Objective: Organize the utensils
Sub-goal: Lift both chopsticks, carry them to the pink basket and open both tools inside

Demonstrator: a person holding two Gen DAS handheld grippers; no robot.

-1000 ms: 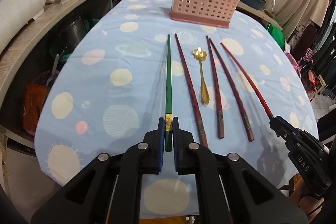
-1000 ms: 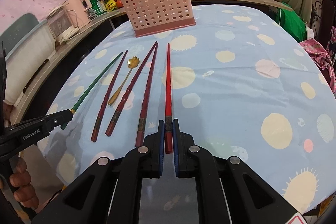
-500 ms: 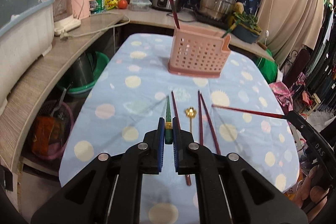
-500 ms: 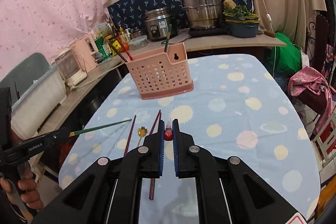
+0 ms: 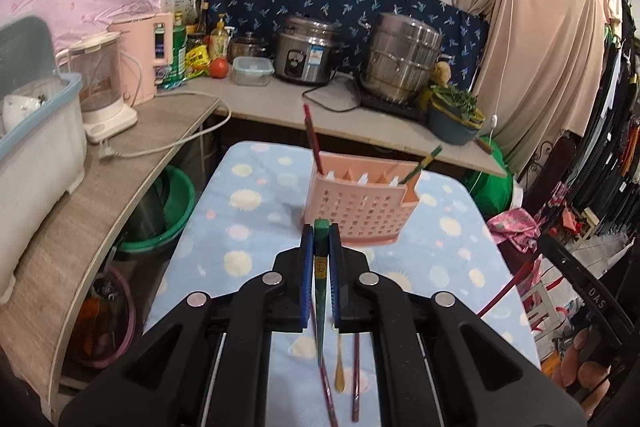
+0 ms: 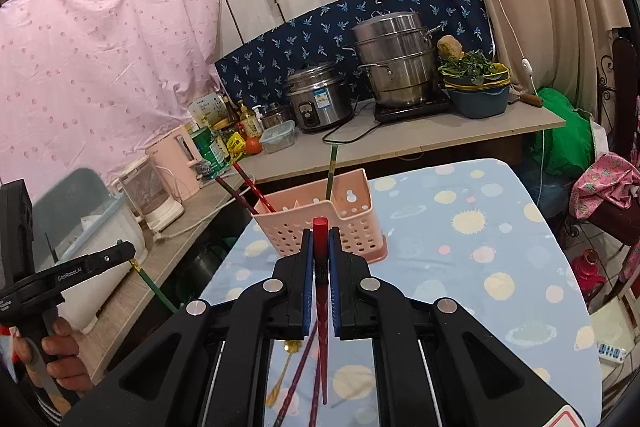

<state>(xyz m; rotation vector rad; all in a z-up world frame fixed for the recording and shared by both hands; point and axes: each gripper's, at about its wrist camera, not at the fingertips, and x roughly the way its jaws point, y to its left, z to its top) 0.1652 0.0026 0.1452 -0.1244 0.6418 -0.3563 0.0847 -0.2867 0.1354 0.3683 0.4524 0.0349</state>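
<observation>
My left gripper (image 5: 320,233) is shut on a green chopstick (image 5: 320,291), held high above the table with its tip hanging down. My right gripper (image 6: 320,231) is shut on a red chopstick (image 6: 321,319), also lifted and pointing down. The pink perforated utensil basket (image 5: 360,211) stands on the table ahead of both and also shows in the right wrist view (image 6: 320,227); it holds a dark red chopstick (image 5: 312,135) and a green one (image 5: 424,159). Dark red chopsticks (image 5: 355,375) and a gold spoon (image 5: 339,367) lie on the tablecloth below.
The table has a blue spotted cloth (image 5: 248,227). A wooden counter (image 5: 132,163) curves along the left and back with a blender (image 5: 100,87), rice cooker (image 5: 308,55) and steel pots (image 5: 400,63). A green basin (image 5: 172,211) sits under the counter.
Both grippers have risen from the table, each lifting its chopstick off the cloth, and tilted so the chopsticks hang tip down. The basket now appears lower and nearer in both views.
</observation>
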